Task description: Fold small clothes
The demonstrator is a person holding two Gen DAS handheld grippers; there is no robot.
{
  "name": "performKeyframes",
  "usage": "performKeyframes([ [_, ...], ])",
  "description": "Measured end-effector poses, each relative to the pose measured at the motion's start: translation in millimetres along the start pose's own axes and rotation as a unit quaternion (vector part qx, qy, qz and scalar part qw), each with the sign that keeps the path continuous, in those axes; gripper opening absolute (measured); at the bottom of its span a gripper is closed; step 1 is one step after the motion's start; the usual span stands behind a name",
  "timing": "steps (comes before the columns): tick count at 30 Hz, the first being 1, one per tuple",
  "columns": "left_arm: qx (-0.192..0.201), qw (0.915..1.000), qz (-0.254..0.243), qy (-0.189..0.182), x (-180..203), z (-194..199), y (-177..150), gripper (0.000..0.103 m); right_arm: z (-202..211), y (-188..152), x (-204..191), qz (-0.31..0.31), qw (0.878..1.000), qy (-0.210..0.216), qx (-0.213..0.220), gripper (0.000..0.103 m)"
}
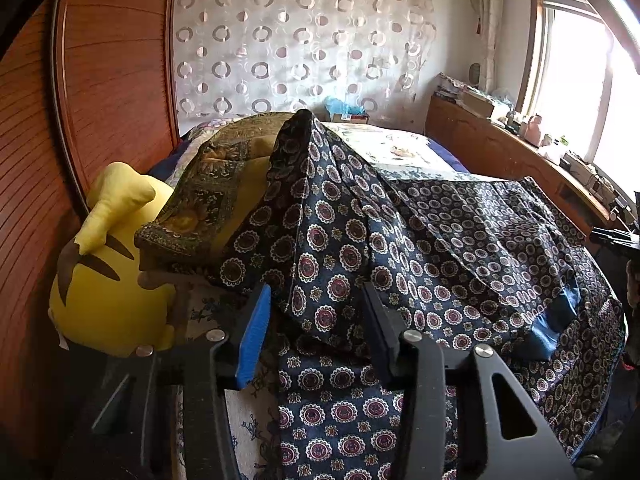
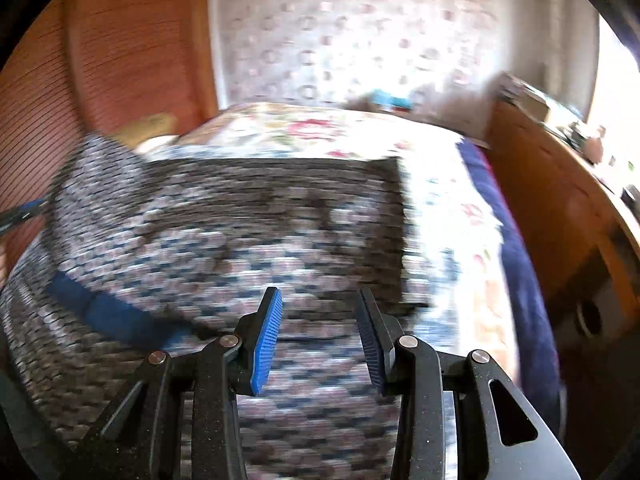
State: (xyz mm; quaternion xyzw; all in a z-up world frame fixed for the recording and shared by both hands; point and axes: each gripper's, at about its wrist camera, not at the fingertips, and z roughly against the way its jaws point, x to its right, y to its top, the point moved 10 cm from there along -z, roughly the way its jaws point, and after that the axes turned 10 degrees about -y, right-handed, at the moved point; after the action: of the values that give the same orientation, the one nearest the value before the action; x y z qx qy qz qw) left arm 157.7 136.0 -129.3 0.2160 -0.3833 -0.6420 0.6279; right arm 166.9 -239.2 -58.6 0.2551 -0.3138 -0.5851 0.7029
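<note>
The dark navy cloth garment printed with round maroon-and-white medallions (image 1: 420, 248) lies spread over the near part of the bed, its long side running across in front of both claws from left to right. One part of it rises in a peak straight ahead of the left claw (image 1: 316, 304), and from that peak a fold drops down between this claw's two fingers. The blue ribbed pad (image 1: 252, 340) on its left side stands clear of the fabric; whether the dark right finger touches the fold I cannot tell. So the left claw is partly open around the cloth, not clamped on it by what shows.

The right claw (image 2: 320, 308) hovers over the same garment (image 2: 224, 232), which fills the view ahead and below it, much blurred. Its jaws are partly apart with nothing between them; the cloth lies beneath. The garment's far right corner lies ahead and slightly right of this claw, and a plain blue band (image 2: 100, 308) of the garment sits to its lower left.

The left claw looks nearer to a grip, since the fold already lies between its fingers. The next move seems to depend on that raised fold being pinched and carried across the long side.

Outward from the garment: a floral white bedspread (image 1: 404, 152) lies beyond it, a yellow plush toy with brown stripes (image 1: 108, 280) sits left of the left claw, and an olive patterned cloth (image 1: 208, 192) is draped beside the peak. No containers are in view near the garment.
</note>
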Motion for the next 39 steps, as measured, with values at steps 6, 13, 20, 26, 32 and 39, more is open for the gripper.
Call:
performKeyframes([
  [6,-0.014,0.9999,0.004,-0.001,-2,-8,-3,0.022,-29,-9,24,-0.032,0.998,-0.032,-0.042,0.048],
  [13,-0.025,0.9997,0.003,0.008,-5,-11,-4,0.022,-50,-2,23,-0.036,0.997,-0.026,-0.059,0.048],
  [20,-0.014,0.9997,0.0,-0.018,5,-2,-1,0.002,-47,9,14,-0.027,0.998,-0.005,-0.056,0.004],
  [26,0.011,0.9983,0.004,-0.057,24,28,5,0.002,-5,23,13,-0.062,0.997,0.055,-0.007,0.003],
  [32,0.018,0.9978,0.022,-0.06,17,46,1,0.002,38,15,38,-0.086,0.994,0.066,0.017,0.003],
  [39,0.019,0.9975,0.042,-0.054,0,56,-5,0.002,63,-18,64,-0.094,0.994,0.054,0.01,0.003],
])
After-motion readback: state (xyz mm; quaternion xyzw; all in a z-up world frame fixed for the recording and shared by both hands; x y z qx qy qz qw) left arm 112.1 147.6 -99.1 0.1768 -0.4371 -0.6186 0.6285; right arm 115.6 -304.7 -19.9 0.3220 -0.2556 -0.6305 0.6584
